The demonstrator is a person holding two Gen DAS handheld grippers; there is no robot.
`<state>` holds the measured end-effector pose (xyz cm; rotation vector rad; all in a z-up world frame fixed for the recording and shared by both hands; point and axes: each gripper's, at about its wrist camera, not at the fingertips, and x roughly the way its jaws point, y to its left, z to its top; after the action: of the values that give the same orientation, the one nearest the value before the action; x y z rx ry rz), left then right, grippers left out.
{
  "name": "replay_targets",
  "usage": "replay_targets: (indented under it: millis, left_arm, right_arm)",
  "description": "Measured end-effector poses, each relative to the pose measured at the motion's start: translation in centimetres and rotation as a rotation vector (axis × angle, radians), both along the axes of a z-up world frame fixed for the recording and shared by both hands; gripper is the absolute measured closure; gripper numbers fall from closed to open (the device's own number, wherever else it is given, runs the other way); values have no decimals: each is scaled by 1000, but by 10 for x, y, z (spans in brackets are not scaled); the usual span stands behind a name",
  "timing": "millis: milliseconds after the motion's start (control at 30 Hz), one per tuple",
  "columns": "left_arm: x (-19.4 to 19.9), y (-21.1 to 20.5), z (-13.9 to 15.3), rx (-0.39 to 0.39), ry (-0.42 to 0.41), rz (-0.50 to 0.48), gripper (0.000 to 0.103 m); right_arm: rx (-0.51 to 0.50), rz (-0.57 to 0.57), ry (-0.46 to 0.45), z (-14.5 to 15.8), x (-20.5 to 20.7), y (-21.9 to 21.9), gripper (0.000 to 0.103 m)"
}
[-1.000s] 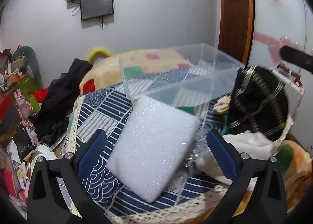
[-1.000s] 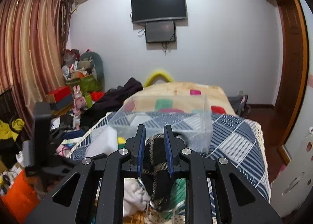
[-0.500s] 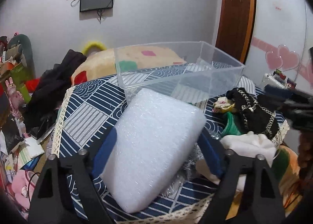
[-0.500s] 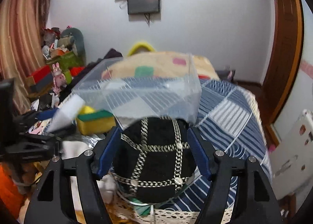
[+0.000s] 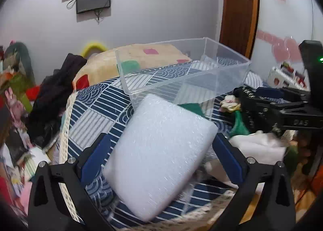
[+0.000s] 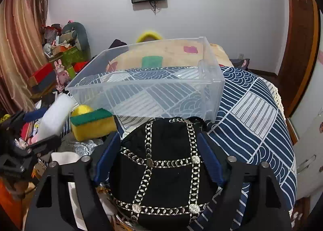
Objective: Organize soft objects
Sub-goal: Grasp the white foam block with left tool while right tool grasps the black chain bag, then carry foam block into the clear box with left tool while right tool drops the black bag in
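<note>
My left gripper [image 5: 161, 154] is wide open around a white foam block [image 5: 159, 158] that lies tilted on the blue patterned cloth [image 5: 97, 114]; the pads stand just off its sides. My right gripper [image 6: 159, 154] is wide open around a black chain-trimmed bag [image 6: 165, 174], with the pads at its flanks. A clear plastic bin [image 6: 153, 87] stands just behind both, also in the left wrist view [image 5: 181, 73]. A yellow-and-green sponge [image 6: 92, 122] lies left of the bag. The right gripper shows at right in the left wrist view [image 5: 282, 108].
White cloth [image 5: 260, 146] and a small floral item [image 5: 230, 104] lie beside the bag. A beige patchwork blanket [image 5: 145, 59] lies behind the bin. Clutter and toys [image 6: 60, 63] fill the floor at left. A white cabinet [image 6: 308, 130] stands at right.
The right gripper opened from nearly shut and came down around the black bag. The left gripper lowered further around the foam block, and the bin now looks closer.
</note>
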<state>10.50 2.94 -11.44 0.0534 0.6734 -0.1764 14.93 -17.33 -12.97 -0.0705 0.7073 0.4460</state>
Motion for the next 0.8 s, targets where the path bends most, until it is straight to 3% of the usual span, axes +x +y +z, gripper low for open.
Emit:
replay_targets:
  millis: [33, 100, 200, 233, 400, 567, 800]
  left_arm:
    - [7, 1, -2, 3, 21, -7, 1]
    - [19, 4, -7, -13, 54, -24, 1]
    - [26, 8, -13, -49, 73, -41, 1]
    - [25, 9, -14, -64, 73, -49, 1]
    - [10, 10, -10, -90, 11, -32, 6]
    - [-11, 8, 2, -58, -43, 4, 7]
    - [-30, 14, 43, -47, -145, 82, 7]
  right_arm:
    - [-3, 1, -1, -1, -2, -1, 39]
    - [-4, -2, 2, -1, -2, -3, 58]
    - [27, 8, 8, 0, -2, -10, 75]
    - [34, 13, 15, 1, -2, -12, 87]
    - [22, 13, -21, 3, -7, -12, 92]
    - [21, 1, -75, 17, -17, -15, 93]
    - [59, -4, -168, 52, -28, -23, 95]
